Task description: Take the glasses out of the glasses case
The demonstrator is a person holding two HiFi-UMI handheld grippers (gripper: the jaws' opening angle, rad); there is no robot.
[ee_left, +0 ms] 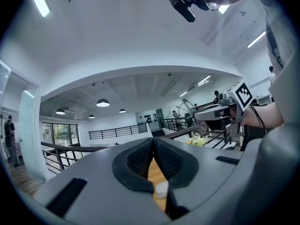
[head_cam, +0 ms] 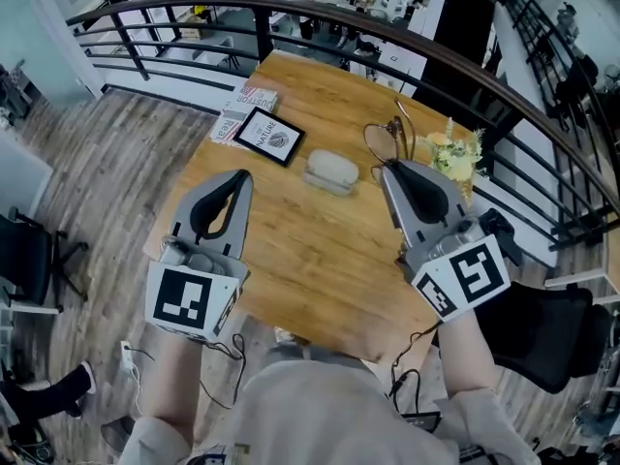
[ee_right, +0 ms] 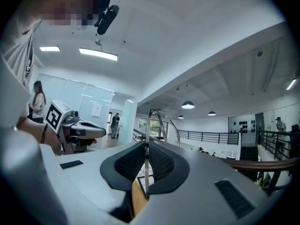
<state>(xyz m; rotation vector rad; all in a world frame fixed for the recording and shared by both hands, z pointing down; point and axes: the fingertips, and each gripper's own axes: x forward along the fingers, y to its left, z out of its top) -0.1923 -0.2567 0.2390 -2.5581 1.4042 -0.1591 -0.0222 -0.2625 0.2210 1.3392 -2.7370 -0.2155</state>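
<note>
A pale grey glasses case (head_cam: 329, 170) lies closed on the wooden table (head_cam: 310, 260), in the middle toward the far side. My right gripper (head_cam: 387, 167) hovers just right of it, shut on thin metal-rimmed glasses (head_cam: 386, 138) that stick out past its tips. In the right gripper view the glasses (ee_right: 147, 125) stand edge-on, pinched between the pads. My left gripper (head_cam: 241, 176) hangs left of the case, shut with nothing in it. Seen from the left gripper view, its tips (ee_left: 152, 140) meet, and the case (ee_left: 161, 188) shows below them.
A black-framed picture (head_cam: 269, 136) and a magazine (head_cam: 246, 106) lie at the table's far left. Pale flowers (head_cam: 455, 153) stand at the far right edge. A dark railing (head_cam: 291, 8) curves behind the table. A black chair (head_cam: 542, 327) stands on the right.
</note>
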